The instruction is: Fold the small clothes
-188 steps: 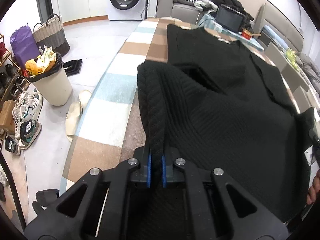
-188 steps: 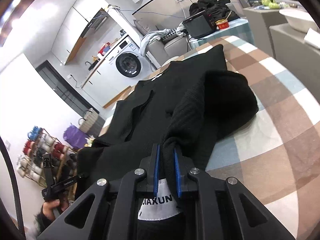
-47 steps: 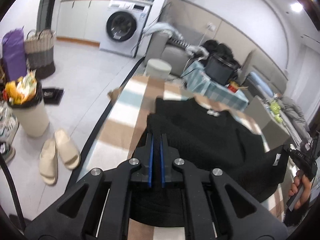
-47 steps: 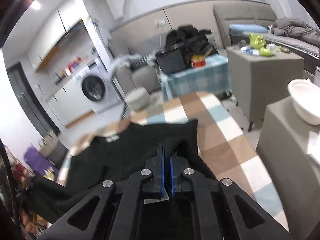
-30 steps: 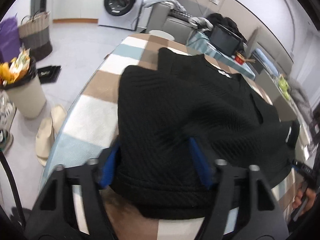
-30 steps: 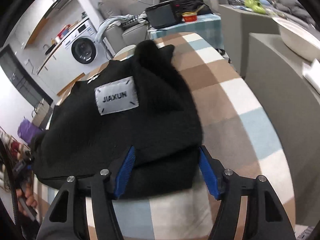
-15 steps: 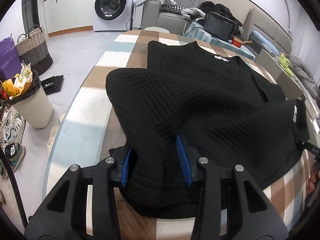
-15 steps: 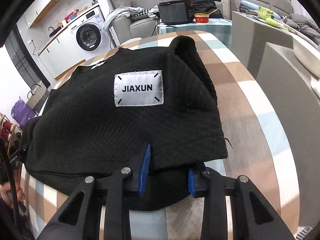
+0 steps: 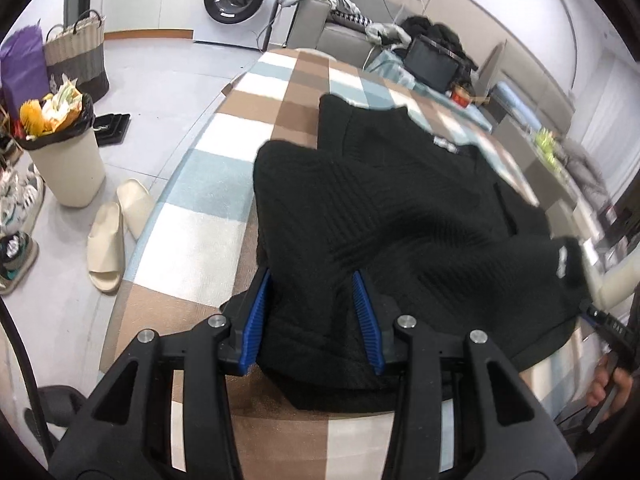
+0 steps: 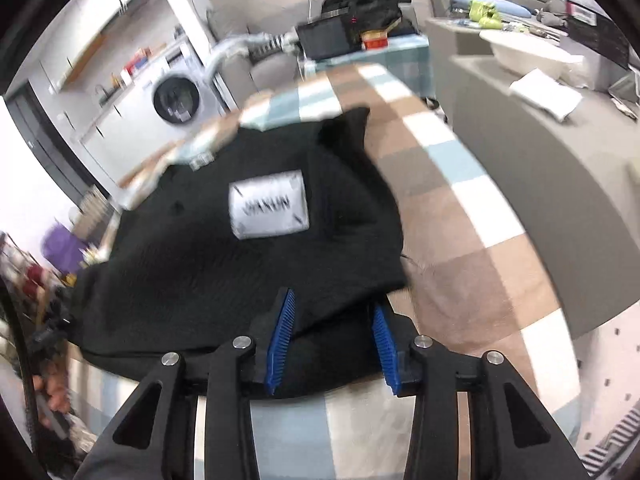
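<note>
My left tongs (image 9: 316,314) stand partly apart, with the near edge of the black sweater (image 9: 400,216) bunched between the blue pads (image 9: 366,316); I cannot tell whether the pads press on the cloth. My right tongs (image 10: 334,344) have just been opening a little after closing, and the sweater's folded hem lies between their pads (image 10: 282,336) too, with a gap showing on the right pad's side. The sweater lies folded over on the bench (image 9: 200,216), which is covered in a checked cloth of brown, white and pale blue. In the right wrist view a grey label (image 10: 269,210) faces up on the top layer, its letters blurred. In the left wrist view the far collar edge lies flat toward the sofa end. On the floor left of the bench stand a full bin (image 9: 64,156), a pair of cream slippers (image 9: 116,236) and a woven basket (image 9: 76,56). A washing machine (image 9: 234,0) stands at the back wall.
</note>
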{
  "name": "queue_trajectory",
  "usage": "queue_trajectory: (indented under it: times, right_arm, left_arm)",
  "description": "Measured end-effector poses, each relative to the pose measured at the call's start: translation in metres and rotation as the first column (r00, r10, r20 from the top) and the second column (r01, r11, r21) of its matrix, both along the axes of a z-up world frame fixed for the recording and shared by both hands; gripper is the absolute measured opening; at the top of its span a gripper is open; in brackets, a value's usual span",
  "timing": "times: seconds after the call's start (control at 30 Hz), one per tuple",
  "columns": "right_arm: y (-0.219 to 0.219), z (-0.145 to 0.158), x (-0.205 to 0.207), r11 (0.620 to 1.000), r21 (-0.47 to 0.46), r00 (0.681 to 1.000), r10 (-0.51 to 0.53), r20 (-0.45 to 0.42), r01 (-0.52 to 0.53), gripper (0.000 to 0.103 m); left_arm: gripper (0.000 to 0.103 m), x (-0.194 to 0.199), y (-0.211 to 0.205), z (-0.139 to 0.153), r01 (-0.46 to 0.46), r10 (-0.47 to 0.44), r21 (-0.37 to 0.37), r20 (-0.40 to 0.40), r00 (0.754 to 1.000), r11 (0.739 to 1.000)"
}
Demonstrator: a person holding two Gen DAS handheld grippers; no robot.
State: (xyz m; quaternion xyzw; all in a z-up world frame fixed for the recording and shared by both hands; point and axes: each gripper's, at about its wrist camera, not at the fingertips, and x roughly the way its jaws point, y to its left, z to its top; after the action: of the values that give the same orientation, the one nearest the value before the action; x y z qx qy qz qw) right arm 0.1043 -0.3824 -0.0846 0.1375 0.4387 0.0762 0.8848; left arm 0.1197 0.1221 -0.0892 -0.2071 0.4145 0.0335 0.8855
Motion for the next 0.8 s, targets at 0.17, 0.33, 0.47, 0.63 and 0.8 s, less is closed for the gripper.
queue_trajectory:
  times: [0.17, 0.33, 0.47, 0.63, 0.8]
  right_arm:
    - [-0.017, 0.004, 0.014, 0.998, 0.056, 0.998, -0.042, 0.050, 0.039, 0.047]
    - [-0.004, -0.001, 0.033, 0.995, 0.096, 0.998, -0.029, 0.050, 0.024, 0.034]
    - [0.012, -0.004, 0.033, 0.998, 0.050, 0.999, 0.026, 0.040, -0.028, 0.021]
    - [0.010, -0.003, 0.029, 0.996, 0.091, 0.998, -0.013, 0.065, 0.007, 0.005]
    - [0.006, 0.035, 0.043, 0.988, 0.155, 0.988, -0.039, 0.150, 0.015, 0.004]
  left_arm:
    - [0.037, -0.007, 0.009, 0.011, 0.008, -0.005, -0.052, 0.041, 0.999, 0.999]
    - [0.024, -0.001, 0.003, 0.014, 0.010, -0.009, -0.041, 0.027, 1.000, 0.999]
    - [0.011, -0.001, 0.004, 0.012, 0.001, 0.000, -0.042, 0.014, 1.000, 0.999]
    - [0.005, -0.002, 0.009, 0.022, -0.007, 0.011, -0.061, 0.056, 0.998, 0.998]
    - [0.004, 0.012, 0.020, 0.055, 0.001, 0.011, -0.087, 0.141, 0.990, 0.996]
